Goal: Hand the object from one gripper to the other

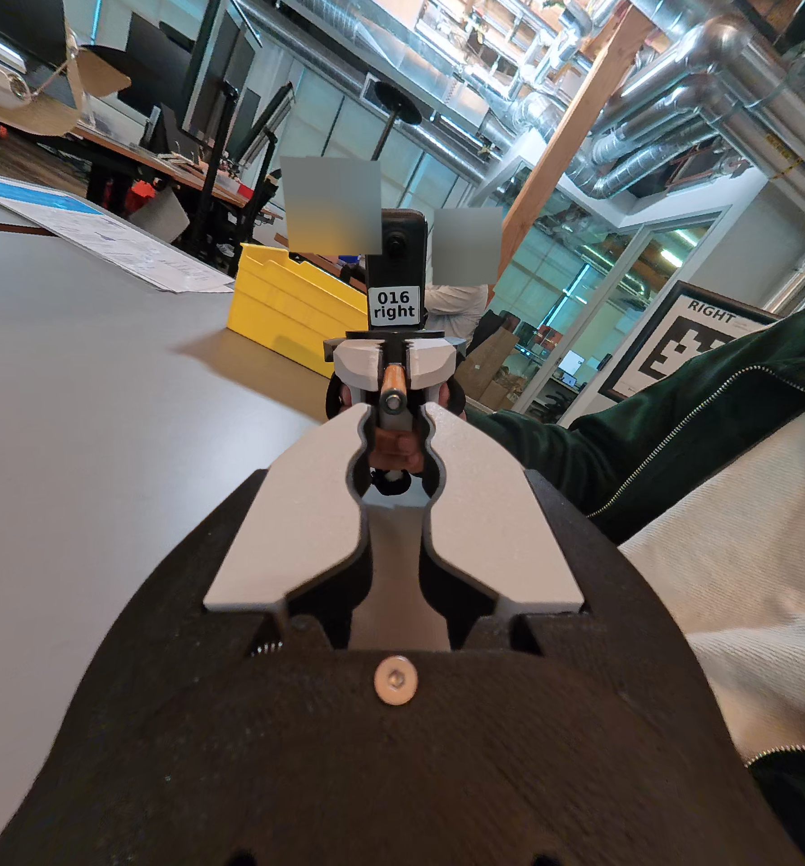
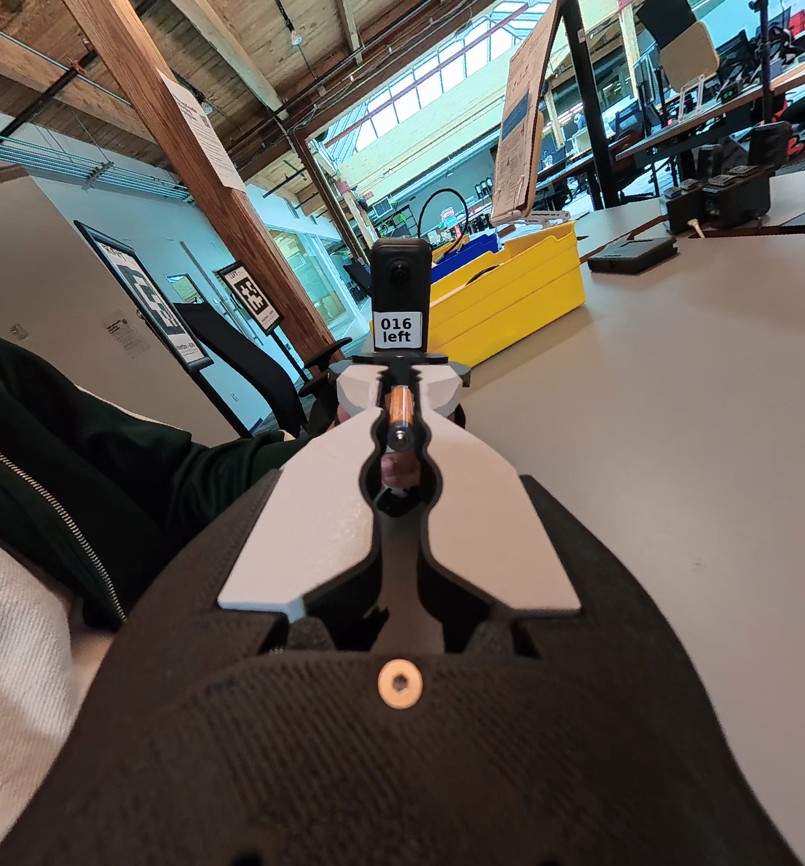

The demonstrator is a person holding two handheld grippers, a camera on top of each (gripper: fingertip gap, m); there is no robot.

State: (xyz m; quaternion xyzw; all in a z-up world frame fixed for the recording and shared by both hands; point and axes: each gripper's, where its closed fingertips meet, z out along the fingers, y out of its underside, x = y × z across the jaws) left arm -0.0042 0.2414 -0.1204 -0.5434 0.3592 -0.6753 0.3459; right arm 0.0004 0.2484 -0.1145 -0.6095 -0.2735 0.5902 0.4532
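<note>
The object is a small orange cylinder with a metal end cap, like a battery, held level in the air between the two grippers, which face each other tip to tip. In the left wrist view my right gripper is shut on its far part. My left gripper is open, its white fingertips standing either side of the cylinder's near end with gaps. In the right wrist view the cylinder runs from my right gripper into the left gripper beyond.
A grey table lies below. A yellow bin stands behind the grippers. Papers lie at the far left, a flat black case farther back. A person's dark green sleeve reaches in.
</note>
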